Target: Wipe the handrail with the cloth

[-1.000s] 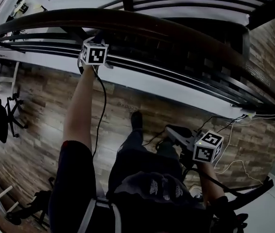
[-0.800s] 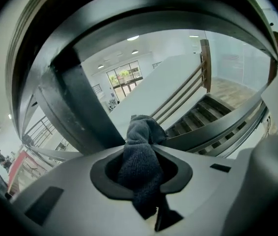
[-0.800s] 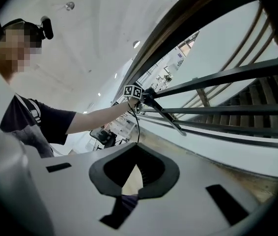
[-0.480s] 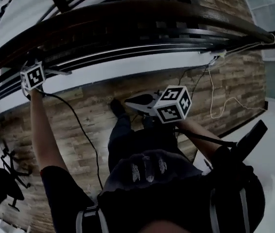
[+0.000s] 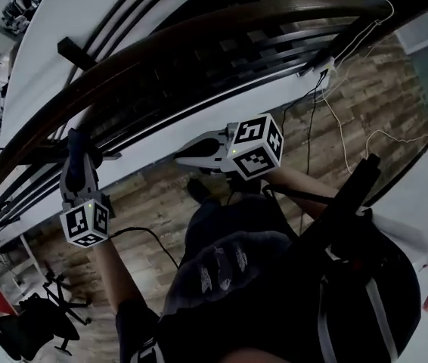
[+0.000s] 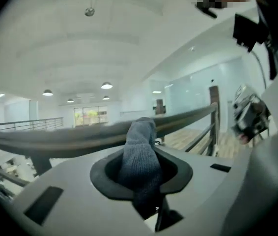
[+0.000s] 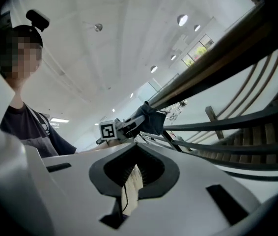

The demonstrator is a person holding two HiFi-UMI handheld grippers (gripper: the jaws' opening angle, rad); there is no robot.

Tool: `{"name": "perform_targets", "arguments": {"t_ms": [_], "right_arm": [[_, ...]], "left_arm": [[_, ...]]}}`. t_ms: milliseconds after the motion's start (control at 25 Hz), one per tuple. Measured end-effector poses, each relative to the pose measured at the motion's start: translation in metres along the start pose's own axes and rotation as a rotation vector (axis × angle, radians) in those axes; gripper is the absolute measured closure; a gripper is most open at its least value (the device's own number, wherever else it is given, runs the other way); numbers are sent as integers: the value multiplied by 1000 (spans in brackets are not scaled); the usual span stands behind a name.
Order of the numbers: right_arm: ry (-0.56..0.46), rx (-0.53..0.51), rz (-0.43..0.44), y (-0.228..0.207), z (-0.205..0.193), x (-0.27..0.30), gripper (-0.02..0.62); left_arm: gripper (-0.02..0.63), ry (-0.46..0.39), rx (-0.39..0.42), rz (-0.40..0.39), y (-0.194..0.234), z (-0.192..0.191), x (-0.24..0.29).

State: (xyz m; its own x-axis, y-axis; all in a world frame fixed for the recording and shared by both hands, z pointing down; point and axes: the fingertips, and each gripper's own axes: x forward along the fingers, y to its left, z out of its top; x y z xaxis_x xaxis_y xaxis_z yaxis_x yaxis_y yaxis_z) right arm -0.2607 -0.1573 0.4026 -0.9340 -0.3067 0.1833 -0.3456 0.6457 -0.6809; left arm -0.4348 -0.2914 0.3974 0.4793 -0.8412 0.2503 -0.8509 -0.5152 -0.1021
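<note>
The dark wooden handrail curves across the top of the head view. My left gripper reaches up to it at the left, its marker cube below. In the left gripper view a grey knitted cloth is pinched in the left gripper and lies against the handrail. My right gripper hovers mid-frame below the rail, pointing left, shut on nothing. The right gripper view looks past the right gripper at the cloth wrapped on the handrail.
Dark lower rails run under the handrail, with a white ledge below them. Wood flooring lies far beneath, crossed by cables. An office chair stands at the lower left. My own legs and a shoe fill the centre.
The head view has swung round. My left gripper stays on the rail with the cloth. My right gripper has risen from low at the right to mid-frame, nearer the rail.
</note>
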Motion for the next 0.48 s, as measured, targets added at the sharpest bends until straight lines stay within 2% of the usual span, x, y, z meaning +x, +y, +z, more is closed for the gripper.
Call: {"name": "perform_targets", "arguments": {"t_ms": [40,160,240,360,480], "right_arm": [[-24,-22,21,8,6,-11,592],[-89,-112,77,35,28,-37,592],[-119,-158,109,51,34,-56,592],[-154,-191,143,68,33,-95,592],[-200,-198,176,79,24,-134,592]], "left_arm": [[511,-59,38,-34,-29,28,-13],[511,-256,182,-45,-90,115,-46],[511,-337,188,-81,-128,154,-60],[511,-395,147,-155,-192,178,-69],[511,-361,107,-196,-243,168,-78]]}}
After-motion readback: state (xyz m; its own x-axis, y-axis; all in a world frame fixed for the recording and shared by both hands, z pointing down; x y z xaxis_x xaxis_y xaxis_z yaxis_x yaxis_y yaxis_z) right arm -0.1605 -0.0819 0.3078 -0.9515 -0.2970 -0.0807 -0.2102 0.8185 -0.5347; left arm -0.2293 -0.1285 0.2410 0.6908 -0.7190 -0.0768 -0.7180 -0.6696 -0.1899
